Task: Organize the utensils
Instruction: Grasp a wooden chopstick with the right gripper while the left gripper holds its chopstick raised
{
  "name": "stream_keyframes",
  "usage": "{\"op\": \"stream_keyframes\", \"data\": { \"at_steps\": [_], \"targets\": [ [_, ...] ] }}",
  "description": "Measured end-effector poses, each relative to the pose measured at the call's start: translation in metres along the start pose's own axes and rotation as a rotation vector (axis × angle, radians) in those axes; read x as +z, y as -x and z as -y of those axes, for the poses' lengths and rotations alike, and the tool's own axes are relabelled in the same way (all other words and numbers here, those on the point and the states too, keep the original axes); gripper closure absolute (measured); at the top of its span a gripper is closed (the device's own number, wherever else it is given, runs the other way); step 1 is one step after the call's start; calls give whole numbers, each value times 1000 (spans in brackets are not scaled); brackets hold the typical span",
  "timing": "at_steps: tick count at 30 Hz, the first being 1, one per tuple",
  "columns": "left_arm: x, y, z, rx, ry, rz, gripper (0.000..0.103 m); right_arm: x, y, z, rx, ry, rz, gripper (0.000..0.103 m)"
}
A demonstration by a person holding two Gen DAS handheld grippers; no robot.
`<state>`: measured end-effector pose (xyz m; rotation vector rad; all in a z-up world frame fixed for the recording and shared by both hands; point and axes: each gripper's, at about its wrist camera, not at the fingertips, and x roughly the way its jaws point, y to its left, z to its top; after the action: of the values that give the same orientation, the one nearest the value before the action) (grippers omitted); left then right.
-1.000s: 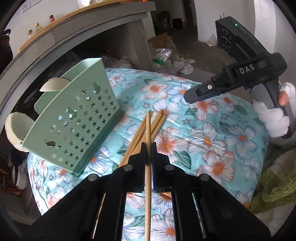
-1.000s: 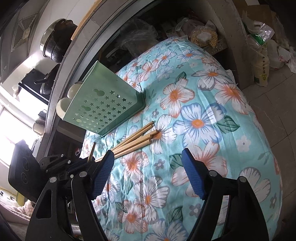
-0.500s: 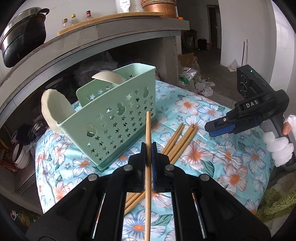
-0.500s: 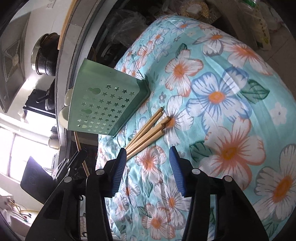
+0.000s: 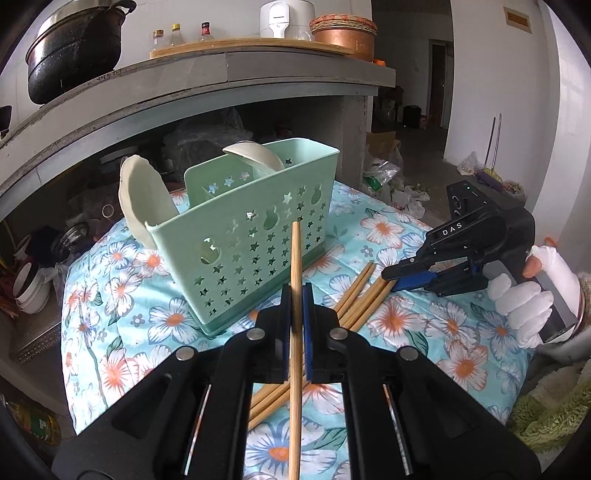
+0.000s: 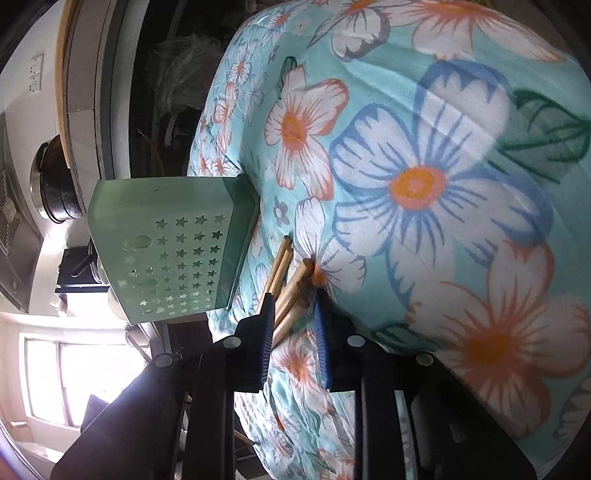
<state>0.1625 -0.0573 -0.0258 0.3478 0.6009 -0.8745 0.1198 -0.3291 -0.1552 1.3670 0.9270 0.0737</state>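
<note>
My left gripper (image 5: 295, 306) is shut on a single wooden chopstick (image 5: 295, 258), which it holds above the cloth with the tip pointing at the pale green star-punched caddy (image 5: 251, 240). Two white spoons (image 5: 255, 155) stand in the caddy. Several more chopsticks (image 5: 358, 295) lie on the cloth to the right of the caddy. My right gripper (image 5: 393, 278) is down at their far ends, held by a white-gloved hand (image 5: 524, 295). In the right wrist view its jaws (image 6: 293, 299) are closing around the chopstick ends (image 6: 286, 280), with a gap still showing on the right side. The caddy (image 6: 166, 251) stands just left of them.
A floral turquoise cloth (image 5: 461, 332) covers the table. A grey concrete counter (image 5: 184, 92) overhangs behind it, carrying a black pot (image 5: 74, 48), bottles and a copper bowl (image 5: 343, 33). Bowls and clutter sit low on the left, and a green fuzzy fabric (image 5: 546, 417) lies at the right.
My left gripper lifted its chopstick off the pile and turned toward the caddy. My right gripper rolled, dropped to the pile and narrowed its jaws around the chopstick ends.
</note>
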Motion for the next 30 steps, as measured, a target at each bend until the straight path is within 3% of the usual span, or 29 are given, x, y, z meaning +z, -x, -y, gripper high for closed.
{"op": "stream_keyframes", "data": {
  "at_steps": [3, 10, 19, 22, 30],
  "targets": [
    [-1, 2, -2, -3, 2, 5, 98, -1, -2, -1, -16, -3, 8, 89],
    [-2, 4, -6, -4, 5, 14, 98, -4, 6, -3, -29, 3, 5, 90],
    [-3, 4, -7, -14, 5, 21, 98, 15, 60, -15, -255, 120, 100, 88],
    [-3, 4, -5, -19, 0, 22, 98, 20, 63, -16, -289, 141, 127, 87],
    [-4, 6, -3, -15, -3, 19, 98, 29, 43, -9, -213, 63, 113, 87]
  ]
}}
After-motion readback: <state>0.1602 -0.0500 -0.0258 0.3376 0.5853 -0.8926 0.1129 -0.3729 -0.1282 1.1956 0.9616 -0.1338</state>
